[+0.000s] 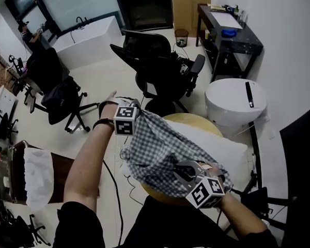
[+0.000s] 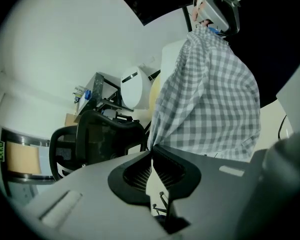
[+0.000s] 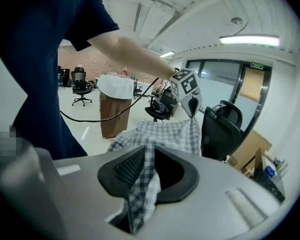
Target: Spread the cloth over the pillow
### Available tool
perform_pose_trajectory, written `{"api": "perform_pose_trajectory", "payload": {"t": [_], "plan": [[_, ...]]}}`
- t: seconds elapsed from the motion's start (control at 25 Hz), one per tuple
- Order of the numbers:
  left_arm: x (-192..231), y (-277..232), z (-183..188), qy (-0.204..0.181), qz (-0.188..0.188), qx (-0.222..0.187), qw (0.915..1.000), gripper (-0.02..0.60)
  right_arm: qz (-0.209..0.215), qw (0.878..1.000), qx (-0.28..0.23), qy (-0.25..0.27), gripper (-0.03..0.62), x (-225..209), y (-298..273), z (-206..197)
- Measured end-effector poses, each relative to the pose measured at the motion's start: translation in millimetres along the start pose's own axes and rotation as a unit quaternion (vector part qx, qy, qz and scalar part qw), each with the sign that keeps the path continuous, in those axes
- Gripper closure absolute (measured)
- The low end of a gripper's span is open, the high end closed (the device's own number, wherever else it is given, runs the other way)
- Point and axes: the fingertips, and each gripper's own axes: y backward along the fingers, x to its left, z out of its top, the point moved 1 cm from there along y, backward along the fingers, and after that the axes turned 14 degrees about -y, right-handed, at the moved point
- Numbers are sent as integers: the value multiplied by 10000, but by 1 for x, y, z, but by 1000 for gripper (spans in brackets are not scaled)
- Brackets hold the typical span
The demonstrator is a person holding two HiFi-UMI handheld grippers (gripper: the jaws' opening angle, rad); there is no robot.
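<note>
Far left, on the floor: brown bin (image 1: 62,169) with a white liner. Next, a bare forearm reaching forward, with the left gripper (image 1: 138,107) raised at its end. Jaws pressed together on 1 corner of the checked cloth (image 1: 160,149); in the left gripper view, pads (image 2: 139,174) closed tight, fabric edge nipped at the very tips. From there, cloth stretched through the air, down and rightward, sagging in folds between the 2 grippers. Right gripper (image 1: 182,168) low and close to the body, pinching a bunched fold; in the right gripper view, checked fabric running down between both pads. Behind and under the cloth: white pillow (image 1: 227,149) on a round yellow top (image 1: 196,121), mostly bare, only its near left end below the hanging fabric; touching or not, impossible to tell. Beyond, a black office chair (image 1: 160,71). Further right, a white round drum (image 1: 232,99).
</note>
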Motion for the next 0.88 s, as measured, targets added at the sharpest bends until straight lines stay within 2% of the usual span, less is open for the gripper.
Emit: {"api": "perform_pose_trajectory", "payload": {"t": [0.24, 0.4, 0.56, 0.68, 0.8, 0.88], "plan": [[26, -42, -21, -99, -128, -127, 9998, 580, -428, 9982, 202, -371, 523, -24, -5, -7], [41, -73, -25, -259, -202, -360, 9988, 581, -995, 9912, 377, -792, 522, -47, -2, -19], [41, -96, -27, -445, -264, -569, 9970, 581, -1696, 9738, 554, -1411, 519, -82, 21, -52], [39, -105, -29, -529, -243, -700, 9958, 581, -2117, 9561, 617, -1928, 517, -104, 49, -87], [40, -109, -30, -644, -117, -770, 9949, 580, -2433, 9354, 766, -2449, 517, -125, 73, -124], [40, -108, -29, -691, -57, -813, 9943, 581, -2502, 9269, 887, -2653, 517, -133, 80, -145]]}}
